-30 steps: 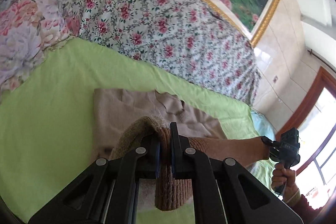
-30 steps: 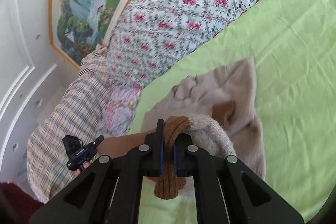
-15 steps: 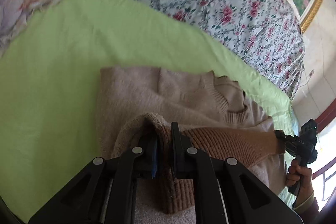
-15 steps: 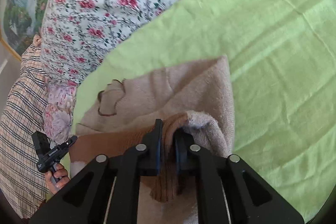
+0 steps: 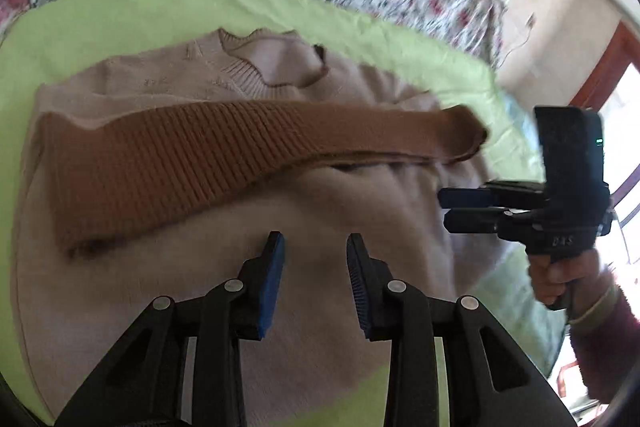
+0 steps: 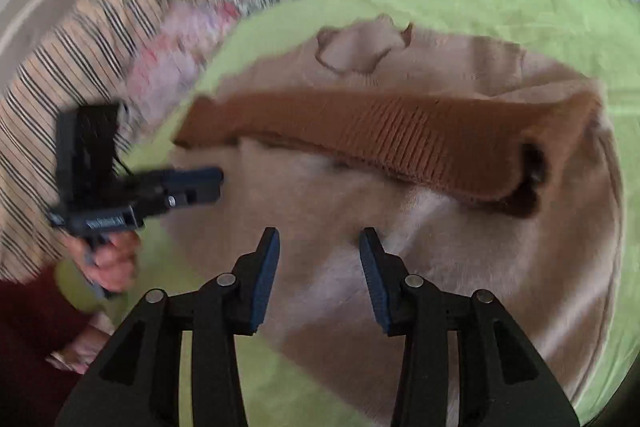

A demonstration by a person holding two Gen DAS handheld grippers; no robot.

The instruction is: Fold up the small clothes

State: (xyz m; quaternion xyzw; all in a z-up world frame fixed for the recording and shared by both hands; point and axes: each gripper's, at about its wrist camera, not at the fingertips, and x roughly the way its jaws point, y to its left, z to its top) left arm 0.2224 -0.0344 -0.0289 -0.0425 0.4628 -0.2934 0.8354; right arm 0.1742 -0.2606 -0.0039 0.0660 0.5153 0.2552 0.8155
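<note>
My left gripper (image 5: 315, 247) and right gripper (image 6: 319, 241) hover with jaws opening and nothing between them, above the beige knitted sweater (image 5: 304, 227) lying on the lime-green bedsheet (image 5: 120, 15). Its brown ribbed hem band (image 5: 200, 155) lies across the chest; I'd lift clear without snagging it

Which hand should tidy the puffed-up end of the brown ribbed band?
Right, probably. The brown ribbed band gapes at the end beside the right gripper, its fingers opening and empty; the left gripper sits by the flatter far end.
</note>
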